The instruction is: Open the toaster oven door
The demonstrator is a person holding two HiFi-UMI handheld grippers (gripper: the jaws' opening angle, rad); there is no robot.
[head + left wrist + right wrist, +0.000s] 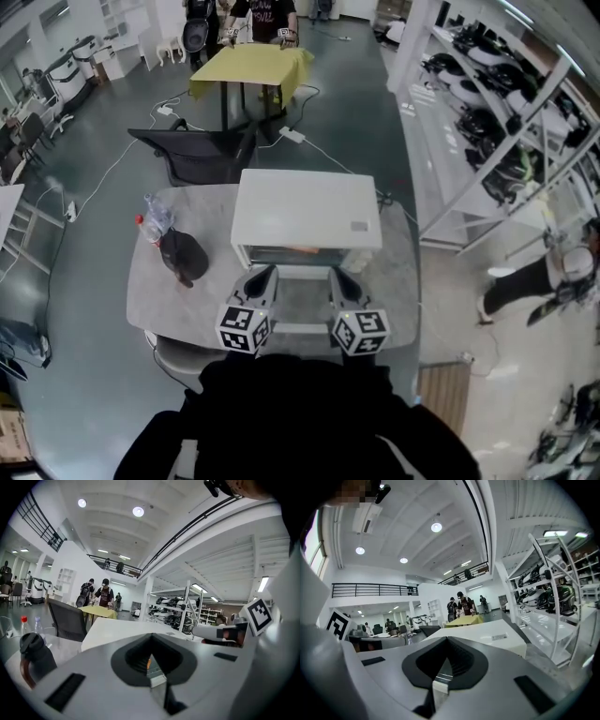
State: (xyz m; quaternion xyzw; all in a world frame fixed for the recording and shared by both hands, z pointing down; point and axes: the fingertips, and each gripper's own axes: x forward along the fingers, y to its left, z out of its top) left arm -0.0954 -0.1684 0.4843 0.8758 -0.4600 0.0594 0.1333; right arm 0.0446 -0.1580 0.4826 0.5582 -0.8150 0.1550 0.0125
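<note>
the left hand-held gripper (262, 275) and the right hand-held gripper (337, 276) are hovering side by side over the worktop (150, 291), each with its jaws pressed together and clamping nothing. the white toaster oven (305, 211) is sitting just ahead of both tips. its door (300, 305) is lying folded down between them. a dark jug (183, 255) and a bottle (155, 217) are standing left of the left hand-held gripper.

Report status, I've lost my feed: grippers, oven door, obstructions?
Both shut: left gripper, right gripper, flanking toaster oven door. Door looks dropped open, flat. Nothing blocking: jug, bottle off left.
</note>
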